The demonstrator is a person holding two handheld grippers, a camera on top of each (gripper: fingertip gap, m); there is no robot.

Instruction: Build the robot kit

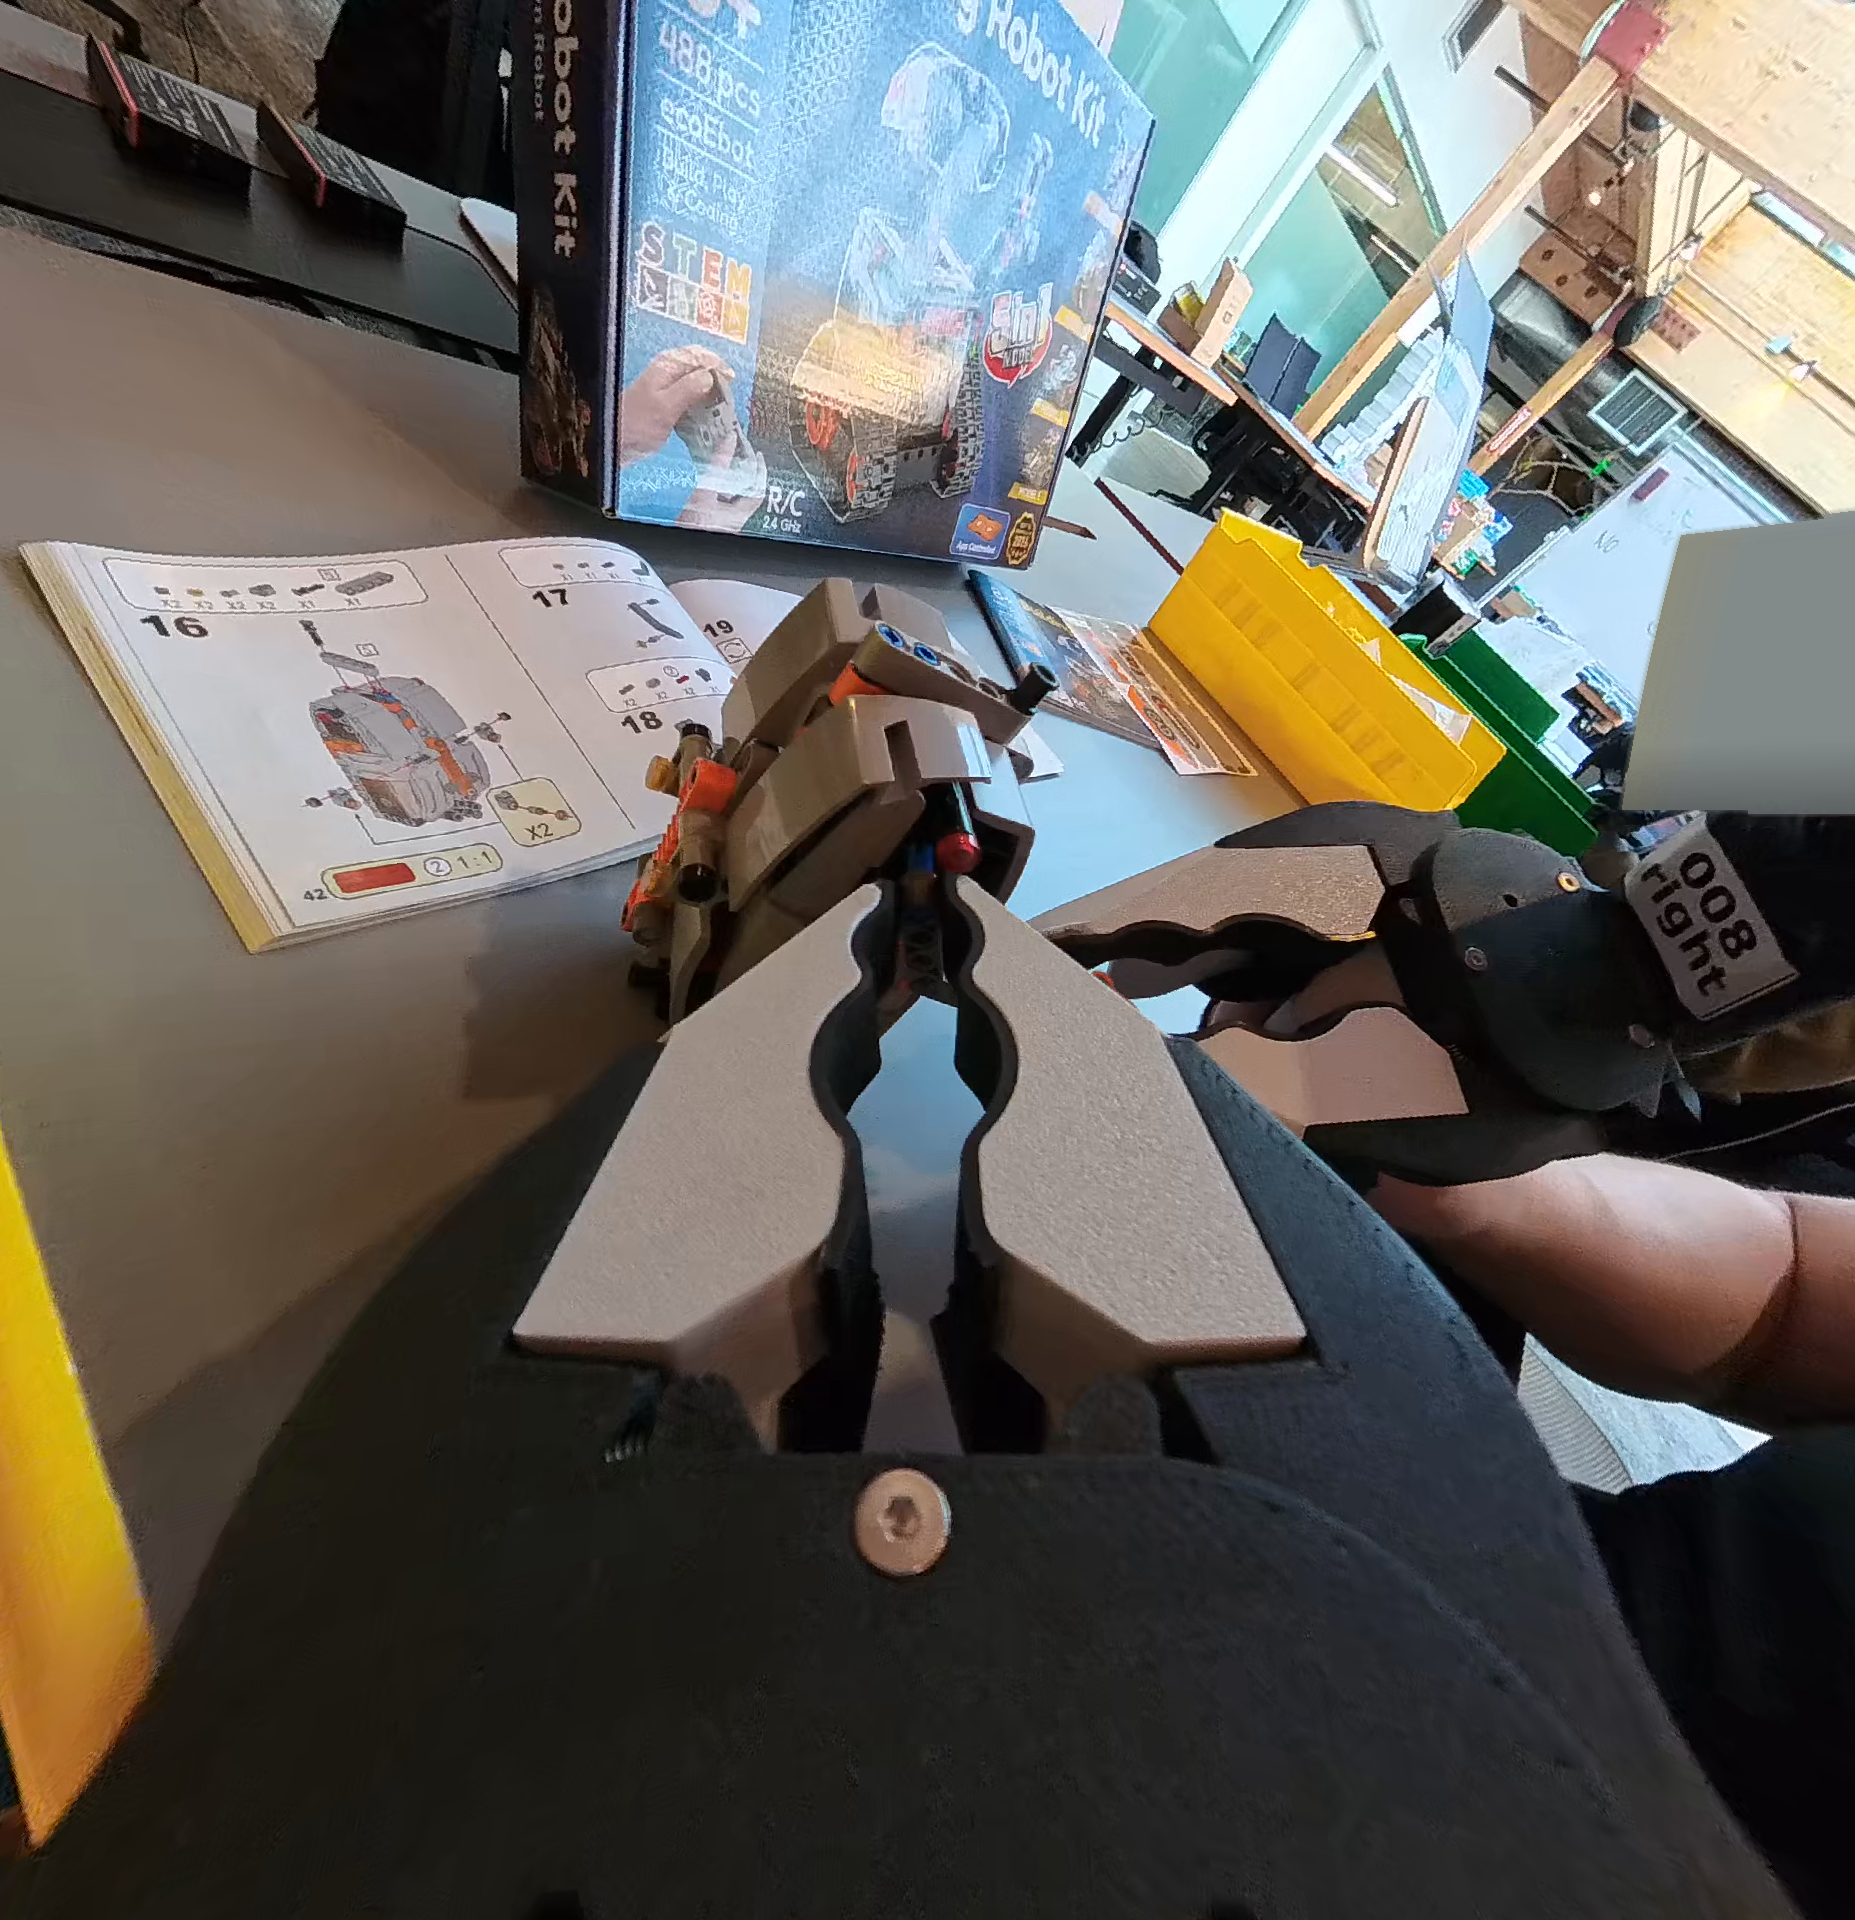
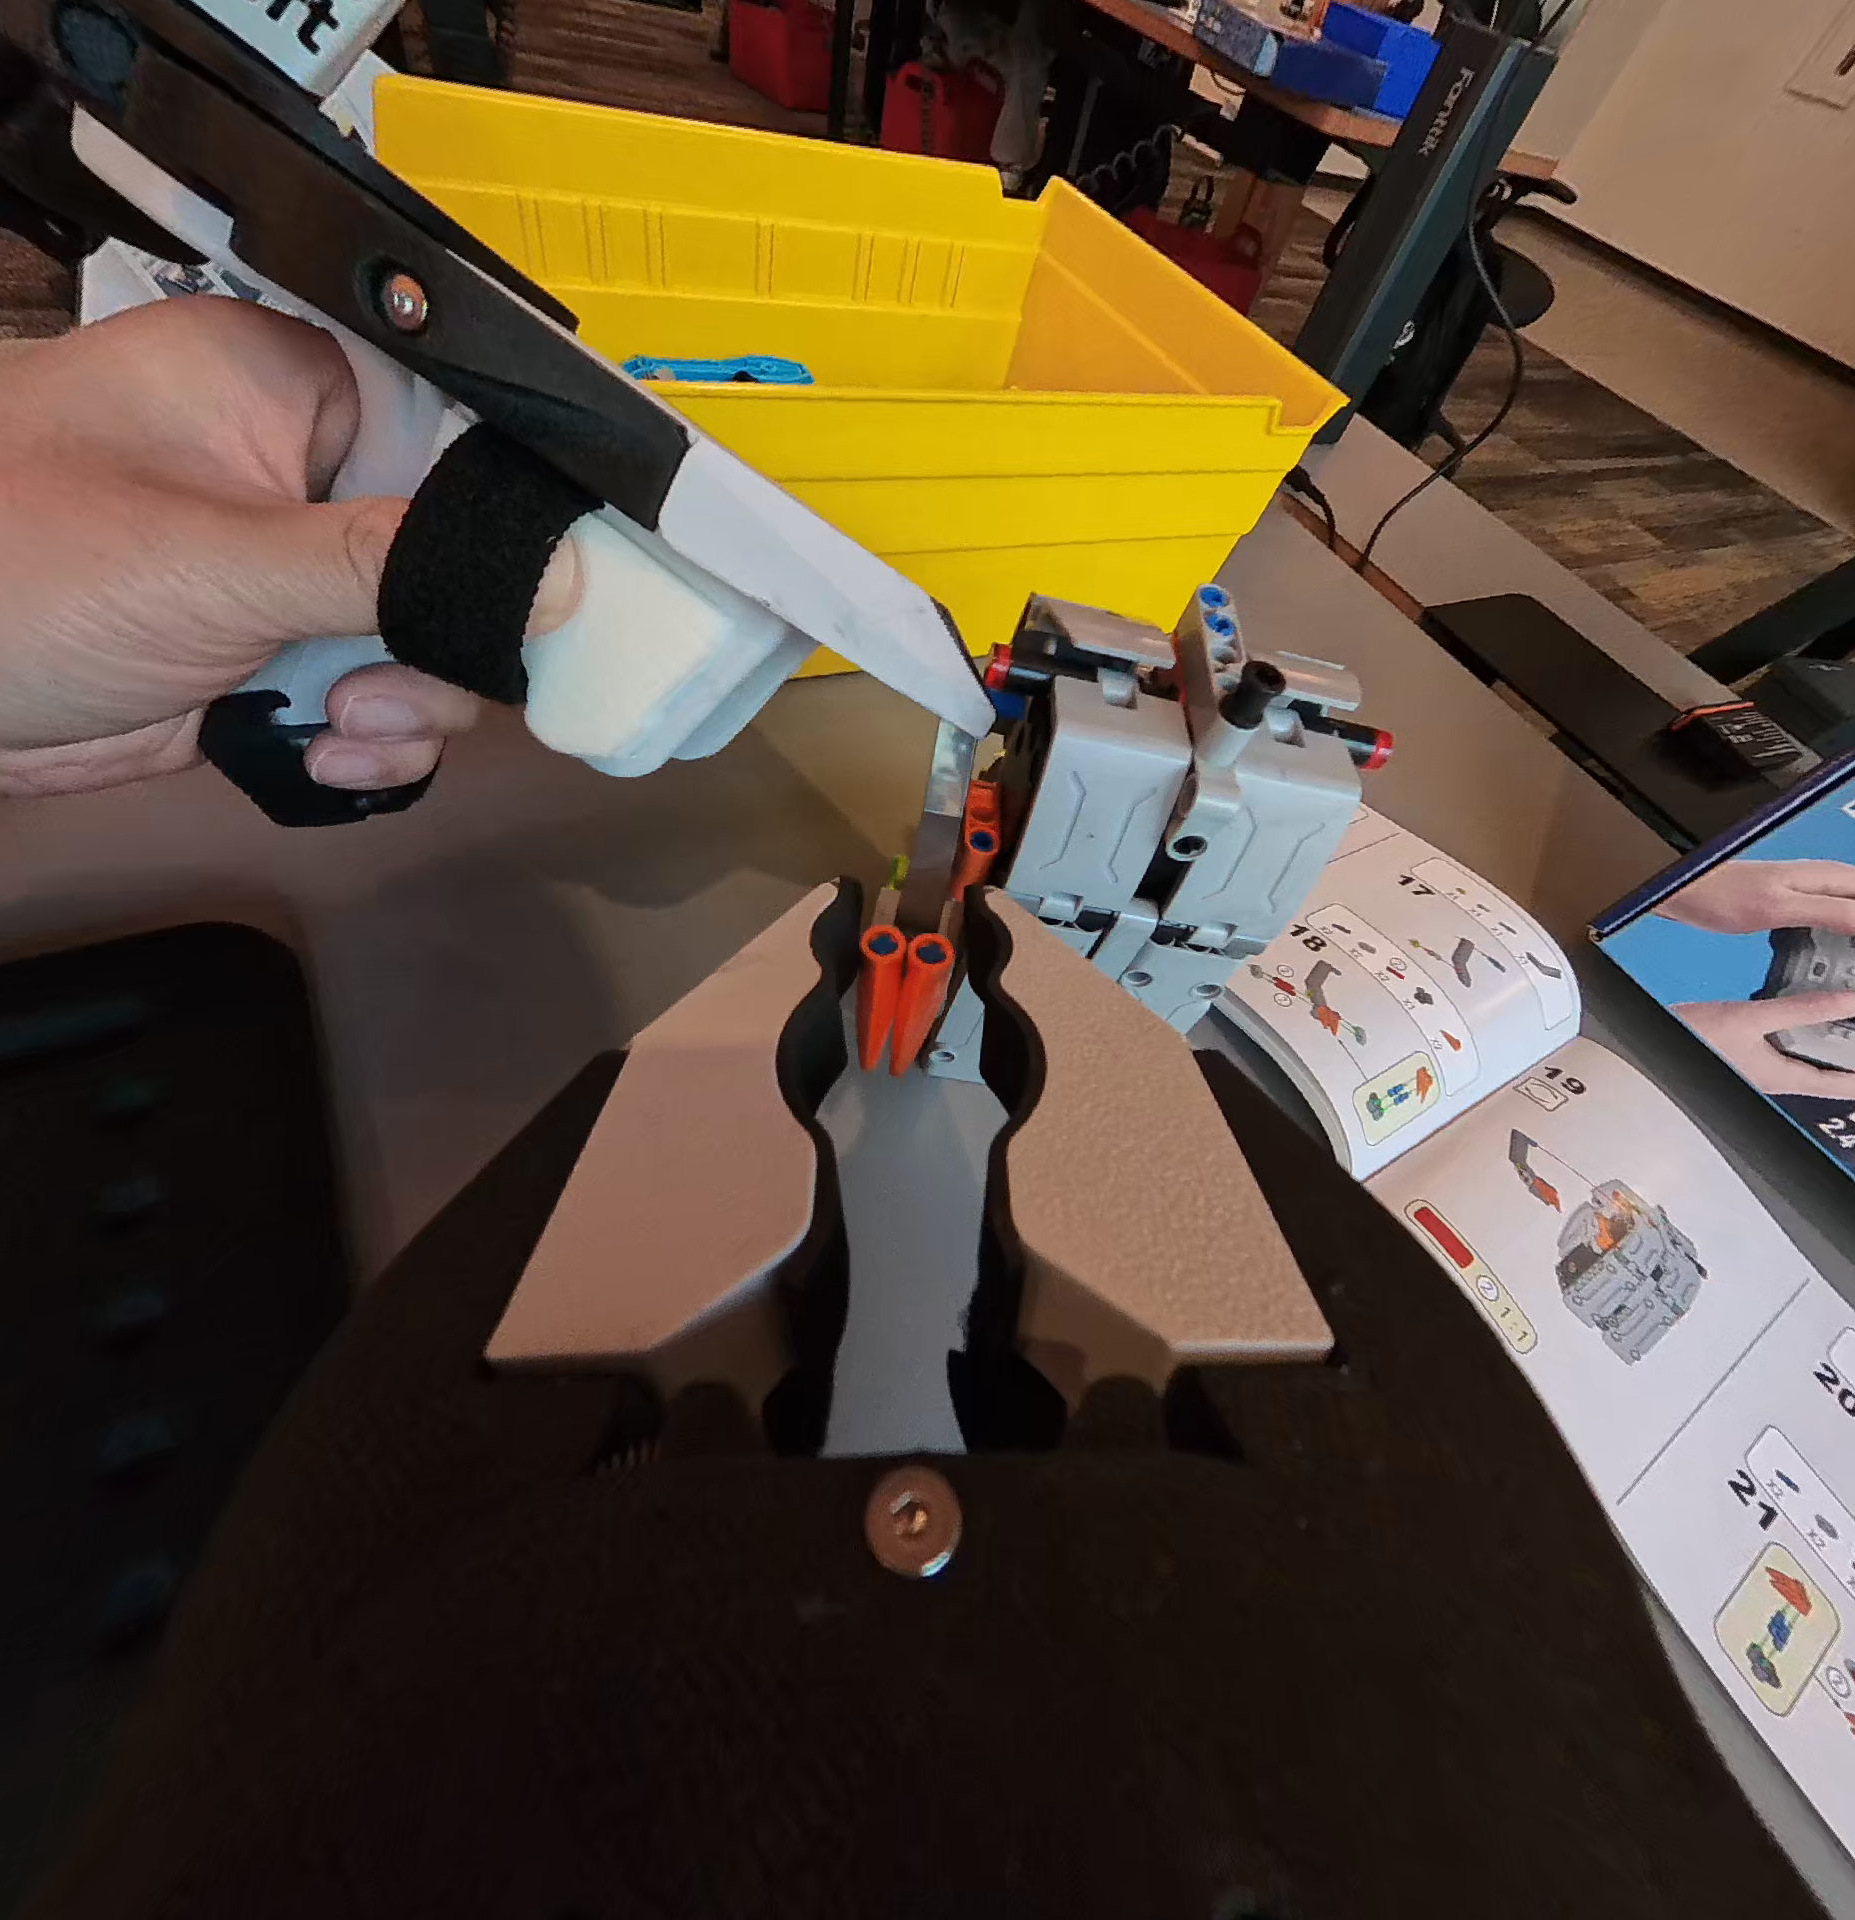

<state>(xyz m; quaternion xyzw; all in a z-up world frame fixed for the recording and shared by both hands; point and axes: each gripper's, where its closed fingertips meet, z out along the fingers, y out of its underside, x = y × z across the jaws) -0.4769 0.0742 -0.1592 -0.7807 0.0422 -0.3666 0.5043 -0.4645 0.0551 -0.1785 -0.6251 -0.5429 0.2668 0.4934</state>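
A grey toy-brick model (image 1: 829,769) with orange and blue pins stands on the grey table (image 1: 175,1091), leaning on the open instruction booklet (image 1: 362,717). My left gripper (image 1: 918,904) is shut on a black pin part at the model's near side. In the right wrist view the same model (image 2: 1141,821) stands upright. My right gripper (image 2: 910,914) is shut on its lower left edge, where two orange pieces (image 2: 902,987) and a thin grey panel sit between the fingertips. The left gripper (image 2: 954,686) reaches in from the upper left and touches the model's top corner. The right gripper also shows in the left wrist view (image 1: 1110,956).
The blue kit box (image 1: 850,260) stands behind the booklet. A yellow bin (image 2: 902,457) stands just beyond the model, with a green bin (image 1: 1505,748) beside it. A leaflet (image 1: 1110,675) lies by the bins. A black pad (image 2: 123,1247) lies at the near left. A yellow edge (image 1: 29,1455) is close on the left. My two grippers' fingertips are within a few centimetres of each other.
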